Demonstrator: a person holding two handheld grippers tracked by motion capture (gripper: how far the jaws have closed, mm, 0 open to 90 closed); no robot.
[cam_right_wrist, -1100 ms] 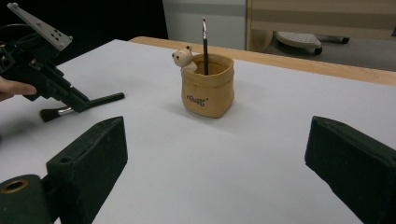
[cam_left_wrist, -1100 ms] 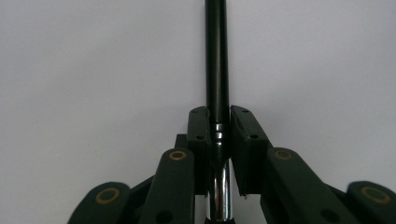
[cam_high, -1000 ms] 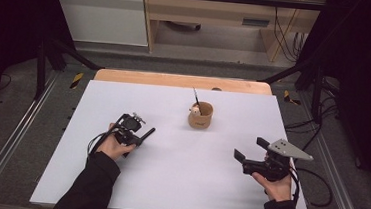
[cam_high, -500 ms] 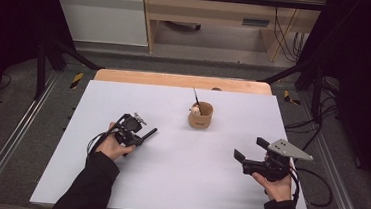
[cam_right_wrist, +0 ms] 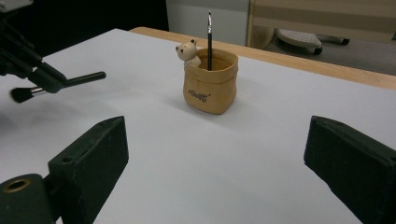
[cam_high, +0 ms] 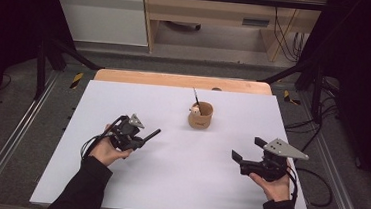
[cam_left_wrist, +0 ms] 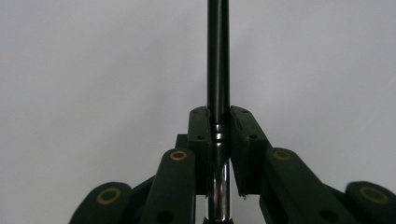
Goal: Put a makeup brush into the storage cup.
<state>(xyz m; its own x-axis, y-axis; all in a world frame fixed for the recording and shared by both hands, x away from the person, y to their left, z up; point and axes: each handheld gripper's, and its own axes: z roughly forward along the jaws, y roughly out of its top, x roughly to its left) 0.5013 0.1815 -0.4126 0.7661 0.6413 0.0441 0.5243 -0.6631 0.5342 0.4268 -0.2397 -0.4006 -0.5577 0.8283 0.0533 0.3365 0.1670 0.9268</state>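
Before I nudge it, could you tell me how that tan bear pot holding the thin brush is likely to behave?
The tan pot looks squat and broad-based, so it should probably slide rather than tip. Its soft, bag-like rim suggests it may be light. The thin brush stands loose inside and would likely wobble.

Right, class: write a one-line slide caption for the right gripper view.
Open hand-held gripper faces a tan bear-trimmed pot holding one thin brush; another hand-held gripper grips a makeup brush.

The brush point(cam_left_wrist: 218, 70) I hold is slim and black, with a shiny metal collar and dark bristles at one end. It lies nearly level above the white table point(cam_high: 167, 183), left of the tan holder point(cam_high: 200, 116).
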